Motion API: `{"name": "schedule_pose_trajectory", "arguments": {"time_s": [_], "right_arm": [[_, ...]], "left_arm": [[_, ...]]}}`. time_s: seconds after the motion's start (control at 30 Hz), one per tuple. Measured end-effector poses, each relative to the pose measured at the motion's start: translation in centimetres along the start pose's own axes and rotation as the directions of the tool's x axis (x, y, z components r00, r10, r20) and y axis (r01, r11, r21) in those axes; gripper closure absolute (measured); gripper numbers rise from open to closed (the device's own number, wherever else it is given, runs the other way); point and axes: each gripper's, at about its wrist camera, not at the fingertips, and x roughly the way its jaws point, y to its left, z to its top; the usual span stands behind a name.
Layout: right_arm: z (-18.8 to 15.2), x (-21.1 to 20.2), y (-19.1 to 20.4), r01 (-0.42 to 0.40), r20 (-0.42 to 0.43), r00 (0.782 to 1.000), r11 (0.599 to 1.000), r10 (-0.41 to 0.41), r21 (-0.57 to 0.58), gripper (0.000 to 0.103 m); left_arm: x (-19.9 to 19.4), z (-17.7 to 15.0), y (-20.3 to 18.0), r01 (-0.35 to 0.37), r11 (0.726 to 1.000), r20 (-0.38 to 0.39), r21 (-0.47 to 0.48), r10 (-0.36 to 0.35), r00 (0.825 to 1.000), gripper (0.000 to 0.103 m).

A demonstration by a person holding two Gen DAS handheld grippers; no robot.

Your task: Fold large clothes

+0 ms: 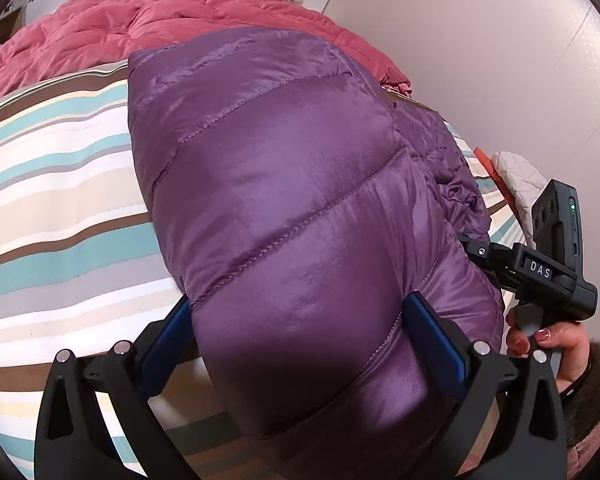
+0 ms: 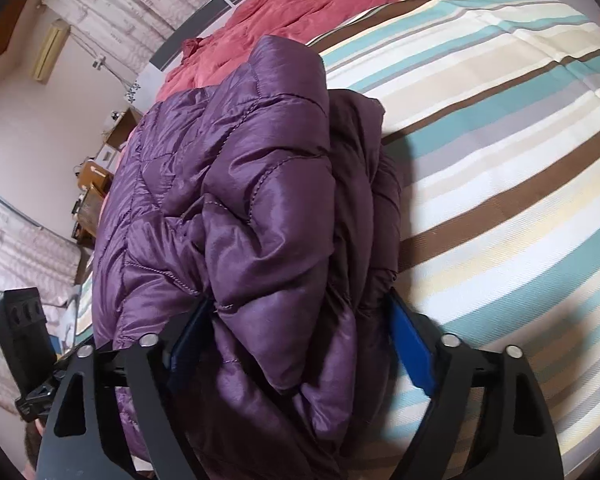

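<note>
Both tools clamp the purple jacket [image 1: 284, 184] (bunched) on striped bedding [image 1: 60, 184].

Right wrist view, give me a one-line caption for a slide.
Right gripper clamps a bunched purple puffer jacket on the striped bedspread, red quilt behind.

Striped bed [image 1: 60, 184], purple jacket [image 1: 284, 200], red quilt [image 1: 140, 20]

The purple jacket [image 1: 284, 208] runs off the frame at six o'clock in both views; it hides the bed [image 1: 52, 184] beneath it.
</note>
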Motion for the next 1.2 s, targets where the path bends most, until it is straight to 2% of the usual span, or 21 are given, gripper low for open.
{"name": "schedule_pose_trajectory", "arguments": {"time_s": [0.17, 0.33, 0.4, 0.57, 0.8, 0.9, 1.07, 1.2], "right_arm": [[-0.3, 0.1, 0.3, -0.009, 0.006, 1.0, 1.0, 0.009, -0.008, 0.038], [-0.6, -0.3, 1.4, -0.009, 0.026, 1.0, 0.999, 0.01, -0.039, 0.053], [-0.7, -0.4, 2.3, 0.006, 0.039, 0.999, 0.998, -0.003, -0.07, 0.059], [-1.2, -1.0, 4.1, 0.04, 0.09, 0.996, 0.989, -0.027, -0.144, 0.069], [-1.9, -1.8, 6.0, 0.082, 0.155, 0.987, 0.97, -0.048, -0.227, 0.073], [-1.9, -2.0, 6.6, 0.076, 0.172, 0.985, 0.968, -0.035, -0.241, 0.074], [-1.8, -2.7, 6.5, 0.067, 0.2, 0.98, 0.965, -0.016, -0.253, 0.075], [-1.8, -3.1, 7.5, 0.06, 0.223, 0.975, 0.959, 0.003, -0.276, 0.075]], "left_arm": [[-0.1, -0.3, -0.7, -0.02, 1.0, 0.002, 0.024, 0.02, 1.0, 0.009], [-0.6, -0.6, -1.9, -0.05, 0.996, 0.015, 0.074, 0.049, 0.999, 0.022], [-1.0, -0.6, -2.5, -0.071, 0.993, 0.03, 0.097, 0.069, 0.997, 0.03], [-1.7, -0.6, -4.0, -0.144, 0.975, 0.087, 0.171, 0.131, 0.988, 0.043], [-3.0, -0.7, -5.1, -0.206, 0.953, 0.151, 0.221, 0.175, 0.973, 0.054], [-3.6, -1.0, -5.4, -0.23, 0.945, 0.184, 0.234, 0.189, 0.965, 0.057], [-4.7, -1.3, -6.1, -0.27, 0.926, 0.244, 0.262, 0.207, 0.947, 0.061], [-5.8, -1.4, -5.8, -0.288, 0.922, 0.278, 0.257, 0.215, 0.936, 0.061]]}}
